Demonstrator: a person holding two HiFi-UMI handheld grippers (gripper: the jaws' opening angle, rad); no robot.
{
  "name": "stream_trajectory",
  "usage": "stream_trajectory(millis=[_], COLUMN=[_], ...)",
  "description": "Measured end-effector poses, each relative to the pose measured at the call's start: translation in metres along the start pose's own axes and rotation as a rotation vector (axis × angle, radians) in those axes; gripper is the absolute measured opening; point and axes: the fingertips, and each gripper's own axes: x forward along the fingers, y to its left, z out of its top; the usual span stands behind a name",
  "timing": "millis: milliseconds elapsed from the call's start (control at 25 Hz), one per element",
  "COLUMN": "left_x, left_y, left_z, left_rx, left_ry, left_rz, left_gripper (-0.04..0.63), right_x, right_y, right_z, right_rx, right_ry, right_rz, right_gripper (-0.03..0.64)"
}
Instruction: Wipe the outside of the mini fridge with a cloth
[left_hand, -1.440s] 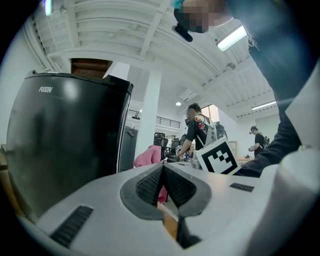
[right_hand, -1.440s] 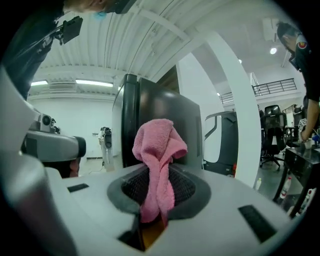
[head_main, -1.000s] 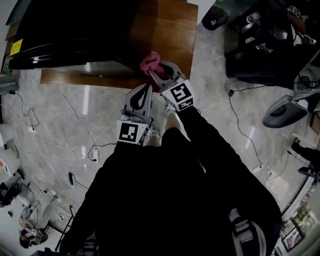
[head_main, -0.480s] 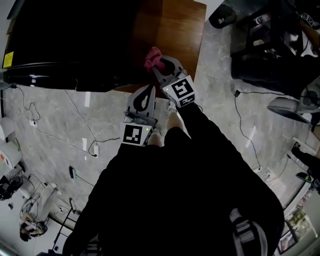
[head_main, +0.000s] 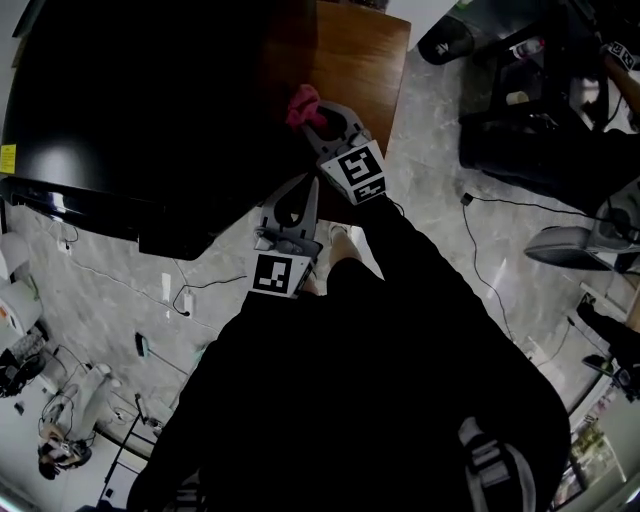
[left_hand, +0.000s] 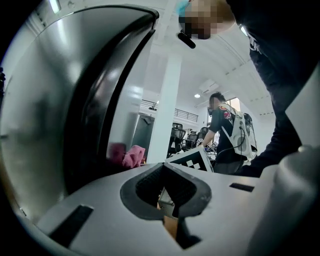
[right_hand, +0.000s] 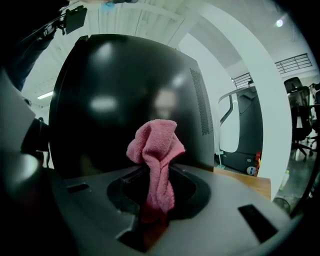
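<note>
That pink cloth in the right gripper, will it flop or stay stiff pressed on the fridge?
Probably floppy: the cloth bunches in soft folds above the right gripper. Likely light: one pinch holds it up. Its fuzzy weave should drag, not slide, on the glossy fridge.

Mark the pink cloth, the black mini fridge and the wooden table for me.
Pink terry cloth (right_hand: 156, 145): right gripper view, on its bunched upper fold.
Glossy black mini fridge (right_hand: 115, 110): right gripper view, on its shiny face.
Brown wooden table (head_main: 365, 70): head view, on its bare top.
</note>
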Motion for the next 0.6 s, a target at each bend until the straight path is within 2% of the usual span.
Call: stream_trajectory(millis=[600], left_x=[0.085], left_y=[0.007], left_z=[0.022], left_rx=[0.006], left_ry=[0.01], left_rz=[0.084], left_gripper=[0.006], right_x=[0.046], right_y=[-0.096], right_z=[0.015], right_rx=[-0.001], right_ry=[0.024], right_rz=[0.031], right_gripper=[0.086])
